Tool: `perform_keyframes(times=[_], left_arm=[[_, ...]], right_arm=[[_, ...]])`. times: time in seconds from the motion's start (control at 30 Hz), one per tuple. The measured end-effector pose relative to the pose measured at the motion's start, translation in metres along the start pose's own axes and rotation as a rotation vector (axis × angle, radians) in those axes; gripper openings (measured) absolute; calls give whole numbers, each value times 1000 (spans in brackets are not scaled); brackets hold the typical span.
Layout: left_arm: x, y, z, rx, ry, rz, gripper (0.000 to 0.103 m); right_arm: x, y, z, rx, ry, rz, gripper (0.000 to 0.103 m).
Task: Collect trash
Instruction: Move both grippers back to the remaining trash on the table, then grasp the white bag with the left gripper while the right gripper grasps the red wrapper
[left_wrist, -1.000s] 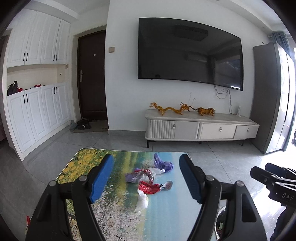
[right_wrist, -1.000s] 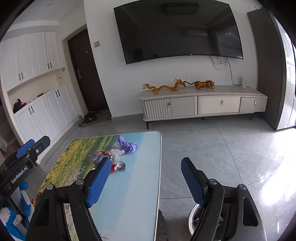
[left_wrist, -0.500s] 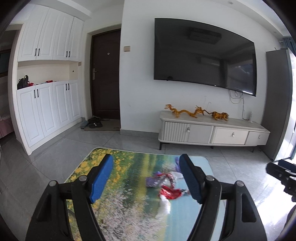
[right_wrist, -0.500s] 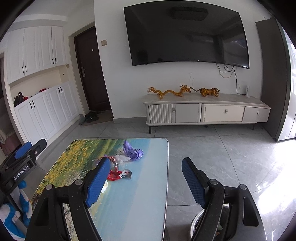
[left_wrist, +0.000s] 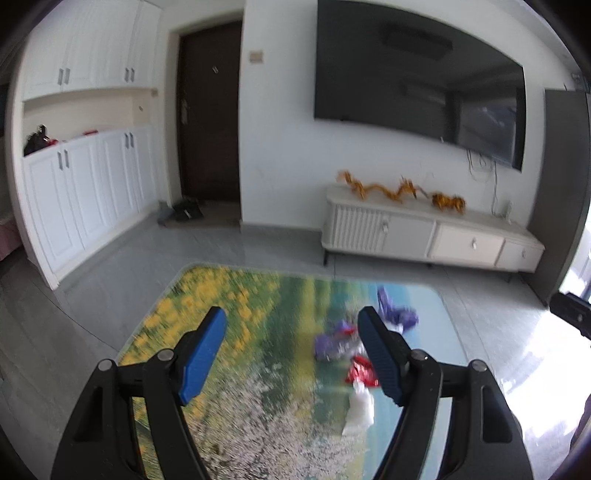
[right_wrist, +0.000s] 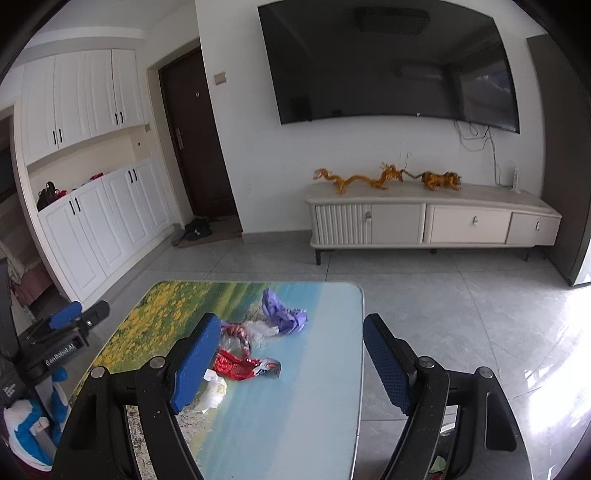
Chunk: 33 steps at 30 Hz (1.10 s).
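Living-room worktop (right_wrist: 325, 387) carries crumpled wrappers (right_wrist: 255, 347) mid-surface. We find left tongs (left_wrist: 291, 354) and right tongs (right_wrist: 284, 363) both apart, empty. Risk: light wrappers may slide off the glossy edge when nudged.

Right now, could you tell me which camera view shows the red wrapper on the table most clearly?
The right wrist view: the red wrapper lies sharp and almost whole on the table, beside one blue finger. The left wrist view is motion-blurred, and there a finger of the left hand-held gripper partly covers it.
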<state>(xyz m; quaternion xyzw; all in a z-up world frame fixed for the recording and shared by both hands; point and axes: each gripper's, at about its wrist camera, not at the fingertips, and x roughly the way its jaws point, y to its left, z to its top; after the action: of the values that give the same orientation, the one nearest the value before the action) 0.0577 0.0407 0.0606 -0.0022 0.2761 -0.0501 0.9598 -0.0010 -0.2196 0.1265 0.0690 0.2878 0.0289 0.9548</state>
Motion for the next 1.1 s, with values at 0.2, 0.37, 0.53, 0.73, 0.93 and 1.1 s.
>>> perform_keyframes(times=[0.2, 0.37, 0.53, 0.73, 0.93, 1.1], left_arm=[[47, -22, -34, 47, 137, -120, 72], [77, -38, -64, 71, 245, -191, 70], [101, -44, -80, 78, 316, -227, 63], [117, -48, -93, 82, 362, -248, 54], [123, -47, -97, 79, 379, -261, 41], [124, -46, -100, 71, 383, -273, 29]], right_arm=[[59, -9, -22, 37, 118, 35, 72], [113, -19, -43, 123, 231, 107, 67], [149, -15, -57, 173, 297, 167, 64], [181, -6, -68, 180, 356, 201, 57], [189, -10, -69, 223, 361, 223, 42], [192, -15, -70, 242, 371, 239, 32]])
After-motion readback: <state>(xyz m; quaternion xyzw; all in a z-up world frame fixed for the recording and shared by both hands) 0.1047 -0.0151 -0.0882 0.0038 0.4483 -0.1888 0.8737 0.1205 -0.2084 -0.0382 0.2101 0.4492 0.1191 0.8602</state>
